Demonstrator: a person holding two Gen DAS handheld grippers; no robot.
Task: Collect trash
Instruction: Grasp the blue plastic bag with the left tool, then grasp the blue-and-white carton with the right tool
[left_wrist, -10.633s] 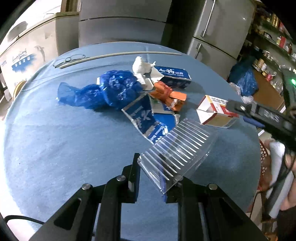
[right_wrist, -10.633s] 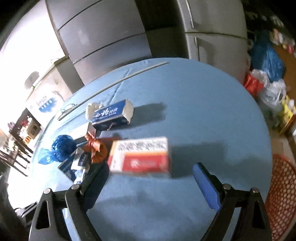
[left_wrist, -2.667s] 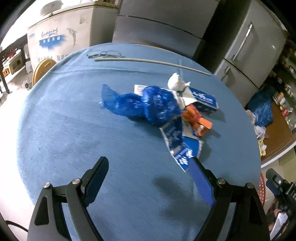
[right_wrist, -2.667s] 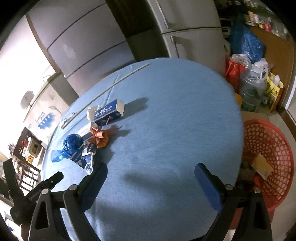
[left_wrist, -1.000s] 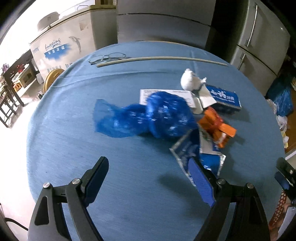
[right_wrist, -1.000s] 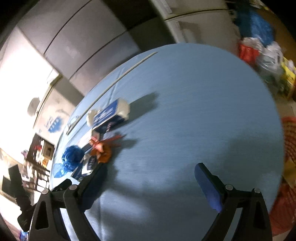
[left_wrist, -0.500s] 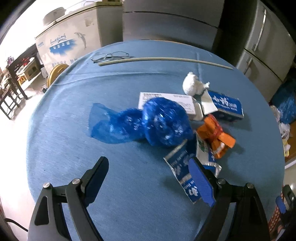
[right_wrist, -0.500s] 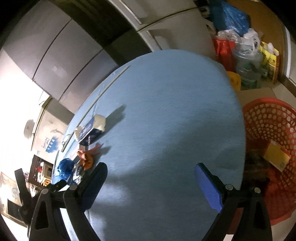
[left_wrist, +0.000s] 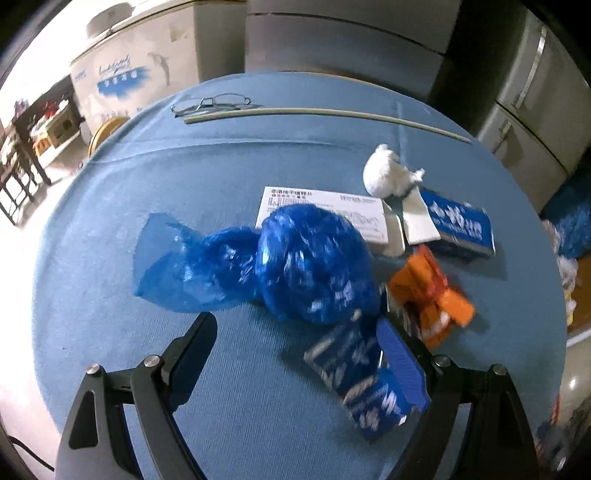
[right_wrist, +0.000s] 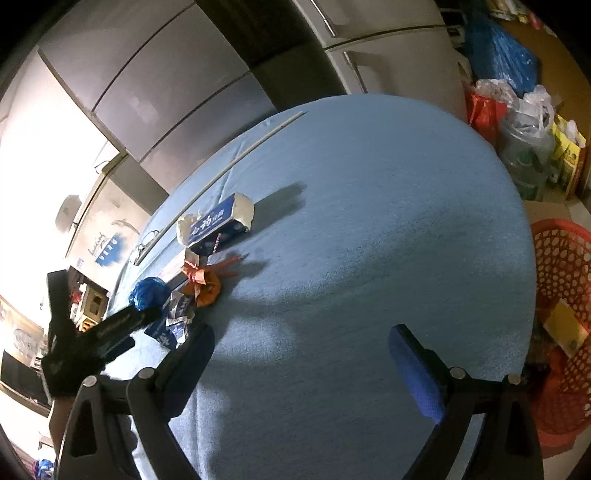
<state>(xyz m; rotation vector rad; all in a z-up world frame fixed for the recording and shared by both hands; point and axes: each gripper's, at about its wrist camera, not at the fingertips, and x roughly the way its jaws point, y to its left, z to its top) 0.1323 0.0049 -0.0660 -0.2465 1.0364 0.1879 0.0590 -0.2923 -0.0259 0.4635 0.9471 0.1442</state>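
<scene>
The trash sat bunched left of centre on the round blue-clothed table (right_wrist: 369, 221), leaving the cloth bare out to the rim by the red plastic mesh basket (right_wrist: 561, 295), where the right gripper (right_wrist: 301, 360) hung spread and empty. The left gripper (left_wrist: 295, 350), also spread and empty, had closed in on the crumpled blue plastic bag (left_wrist: 288, 258) and blue foil wrapper (left_wrist: 354, 376) since a second earlier

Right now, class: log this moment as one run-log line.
left tool: open, over blue plastic bag | right tool: open, empty | red basket: beside table
</scene>
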